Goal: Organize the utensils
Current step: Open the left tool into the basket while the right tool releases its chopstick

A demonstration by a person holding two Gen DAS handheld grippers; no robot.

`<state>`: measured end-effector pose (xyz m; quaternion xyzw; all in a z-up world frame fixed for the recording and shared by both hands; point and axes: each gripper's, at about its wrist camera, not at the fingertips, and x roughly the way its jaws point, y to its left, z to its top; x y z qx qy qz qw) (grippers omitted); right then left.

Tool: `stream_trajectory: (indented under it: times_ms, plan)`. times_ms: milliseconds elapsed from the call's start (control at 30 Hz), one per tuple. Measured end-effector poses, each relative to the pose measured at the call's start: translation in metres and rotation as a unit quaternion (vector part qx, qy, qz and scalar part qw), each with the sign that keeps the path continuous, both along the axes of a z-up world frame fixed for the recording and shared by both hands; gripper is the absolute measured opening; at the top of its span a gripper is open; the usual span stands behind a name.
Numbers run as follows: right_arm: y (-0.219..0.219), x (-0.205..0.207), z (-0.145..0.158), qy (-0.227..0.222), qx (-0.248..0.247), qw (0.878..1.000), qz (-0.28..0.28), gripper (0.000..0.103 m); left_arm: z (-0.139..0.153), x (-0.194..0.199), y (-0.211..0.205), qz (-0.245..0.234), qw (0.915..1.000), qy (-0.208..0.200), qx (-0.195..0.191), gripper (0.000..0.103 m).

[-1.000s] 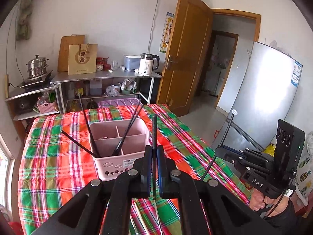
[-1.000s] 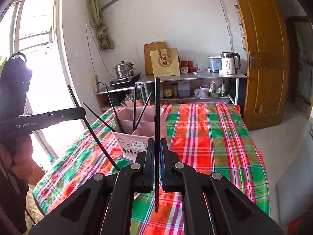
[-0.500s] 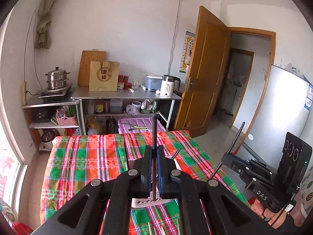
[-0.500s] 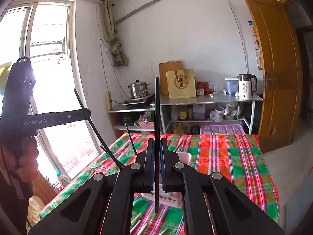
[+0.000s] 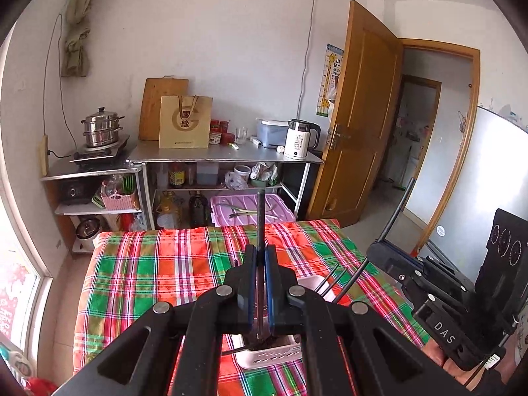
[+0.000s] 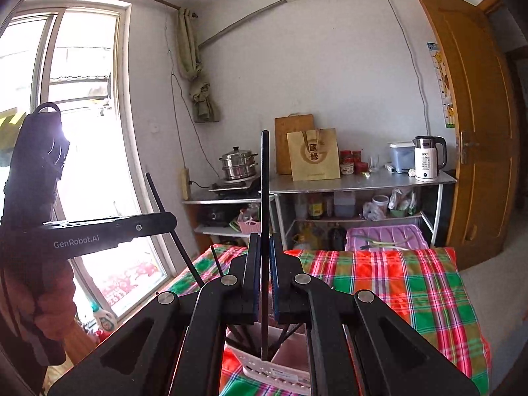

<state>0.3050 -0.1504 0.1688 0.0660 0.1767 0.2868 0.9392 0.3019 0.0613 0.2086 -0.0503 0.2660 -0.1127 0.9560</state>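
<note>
Setting: a table with a red and green plaid cloth [image 5: 158,274], seen from 2 wrist cameras, 1 on each hand-held gripper.

Left gripper [image 5: 260,283]: jaws closed on 1 black chopstick [image 5: 261,217], which stands upright between the pads and points to 12 o'clock in its own view.

Right gripper [image 6: 264,283]: jaws closed on another black chopstick [image 6: 264,198], also upright, its lower tip hanging over the holder.

Utensil holder [image 5: 277,356]: a pale pink caddy with compartments on the cloth, at 6 o'clock in both views, mostly hidden under the gripper fingers. Dark chopsticks [image 5: 333,280] already lean out of it.

Other gripper seen from the left camera: at 4 o'clock, in a person's hand [image 5: 439,359].

Step in hand, as a judgement: each chopstick looks ready to be lowered into a compartment.

Risk 1: the thin stick could pivot in the pads and miss its slot.

Risk 2: a tip could strike the leaning chopsticks or the rim and tip the light caddy.

Risk 3: which compartment lies under each tip cannot be told, so a stick may land in the wrong 1.
</note>
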Motion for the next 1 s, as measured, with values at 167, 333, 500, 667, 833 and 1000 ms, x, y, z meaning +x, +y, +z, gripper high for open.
stream_trajectory:
  times_ms: [167,333,500,667,833,1000]
  plan:
    - [0.012,0.006,-0.015,0.004,-0.016,1.000,0.000,0.005,-0.016,0.014,-0.001,0.000,0.9999,0.012,0.002,0.004]
    - [0.016,0.009,-0.039,0.027,-0.027,0.999,0.003,0.005,-0.036,0.021,0.000,-0.003,0.9996,0.029,0.005,0.004]
    - [0.021,0.009,-0.057,0.048,-0.041,0.998,0.009,0.005,-0.054,0.028,0.002,-0.001,0.9989,0.047,0.005,0.004]
    - [0.025,0.011,-0.074,0.071,-0.057,0.996,0.016,0.005,-0.070,0.035,0.001,0.000,0.9974,0.070,0.012,0.004]
    - [0.021,0.011,-0.082,0.091,-0.062,0.994,0.019,0.005,-0.079,0.037,0.000,-0.001,0.9963,0.084,0.018,0.005]
    - [0.016,0.003,-0.074,0.086,-0.065,0.994,0.016,0.008,-0.073,0.028,0.002,-0.001,0.9975,0.070,0.015,0.005]
